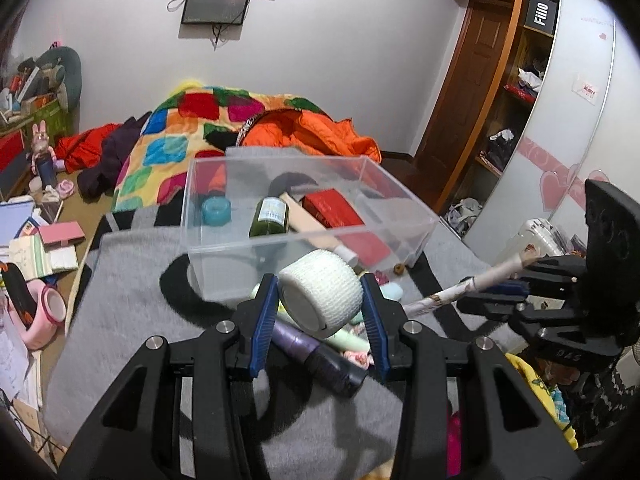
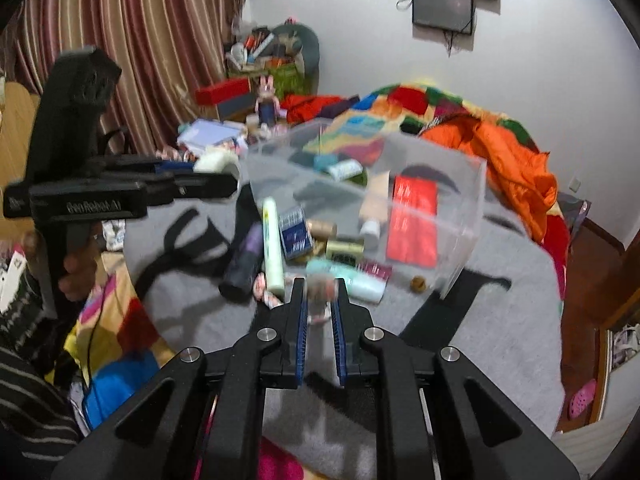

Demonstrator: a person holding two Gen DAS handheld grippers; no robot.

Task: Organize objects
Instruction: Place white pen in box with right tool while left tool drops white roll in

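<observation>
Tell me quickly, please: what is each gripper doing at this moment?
Left gripper: closed on the white tape roll.
Right gripper: closed on a thin patterned stick.

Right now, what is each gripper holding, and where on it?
Left gripper: white tape roll, clamped across its curved sides. Right gripper: thin patterned stick, gripped near its end.

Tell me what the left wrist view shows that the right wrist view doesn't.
Left wrist only: the wardrobe with open shelves, and the long patterned stick in the right gripper.
Right wrist only: the striped curtain and the blue box beside the bin.
Both: the clear bin on the grey blanket, and the white tape roll in the left gripper.
</observation>
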